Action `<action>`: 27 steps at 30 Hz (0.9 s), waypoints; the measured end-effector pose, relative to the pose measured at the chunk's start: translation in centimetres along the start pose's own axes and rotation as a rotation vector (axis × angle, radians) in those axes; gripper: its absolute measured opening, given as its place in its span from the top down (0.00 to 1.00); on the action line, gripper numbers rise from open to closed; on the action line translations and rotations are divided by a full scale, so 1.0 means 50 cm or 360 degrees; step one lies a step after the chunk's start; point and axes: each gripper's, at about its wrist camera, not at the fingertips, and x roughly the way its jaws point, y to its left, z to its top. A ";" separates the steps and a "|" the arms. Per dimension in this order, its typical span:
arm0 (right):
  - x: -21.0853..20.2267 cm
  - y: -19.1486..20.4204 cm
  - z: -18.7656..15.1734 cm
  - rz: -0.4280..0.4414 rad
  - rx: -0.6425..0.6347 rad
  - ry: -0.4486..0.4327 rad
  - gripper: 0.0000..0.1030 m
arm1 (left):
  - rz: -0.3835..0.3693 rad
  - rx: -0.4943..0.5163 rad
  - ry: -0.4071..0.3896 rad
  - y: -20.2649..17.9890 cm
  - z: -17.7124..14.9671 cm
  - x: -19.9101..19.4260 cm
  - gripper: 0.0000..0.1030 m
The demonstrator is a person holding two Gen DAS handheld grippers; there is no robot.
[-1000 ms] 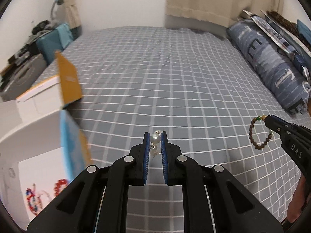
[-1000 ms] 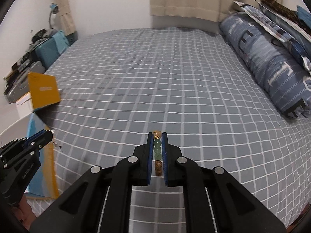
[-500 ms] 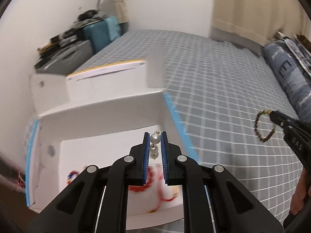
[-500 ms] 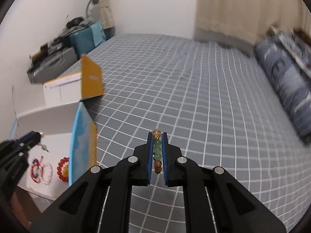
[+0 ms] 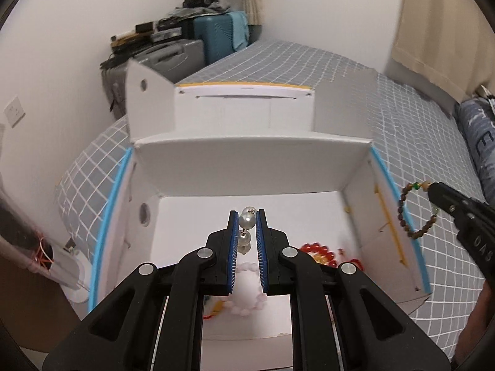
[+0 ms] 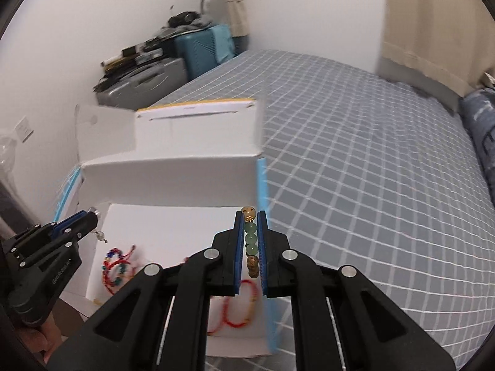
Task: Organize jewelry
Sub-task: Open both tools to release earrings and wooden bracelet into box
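My left gripper (image 5: 247, 216) is shut on a pearl earring (image 5: 247, 221) and hangs over the open white box (image 5: 247, 167). The box floor holds a red bead bracelet (image 5: 317, 250) and a pale pink one (image 5: 247, 301). My right gripper (image 6: 250, 216) is shut on a bead bracelet (image 6: 251, 244) of green and brown beads, above the box's right wall (image 6: 261, 191). The left wrist view shows that bracelet (image 5: 416, 210) as a loop hanging from the right gripper (image 5: 431, 187) just outside the blue-edged wall. The right wrist view shows the left gripper (image 6: 92, 216) over the box's left side.
The box (image 6: 173, 167) stands at the left edge of a bed with a grey checked sheet (image 6: 371, 160), its lid (image 5: 244, 105) folded back. Suitcases and clutter (image 5: 173, 49) lie beyond the bed. Blue pillows (image 5: 479, 142) are at the right. Inside lie red cord bracelets (image 6: 119, 266).
Both grippers swung left from above the open bed to the white box. The left one now hangs over the box's inside, the right one at its right wall. Both grips are unchanged.
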 end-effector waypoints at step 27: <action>0.123 0.109 -0.054 0.0101 -0.0019 0.0210 0.45 | 0.0024 -0.0061 0.0166 0.089 -0.042 0.086 0.39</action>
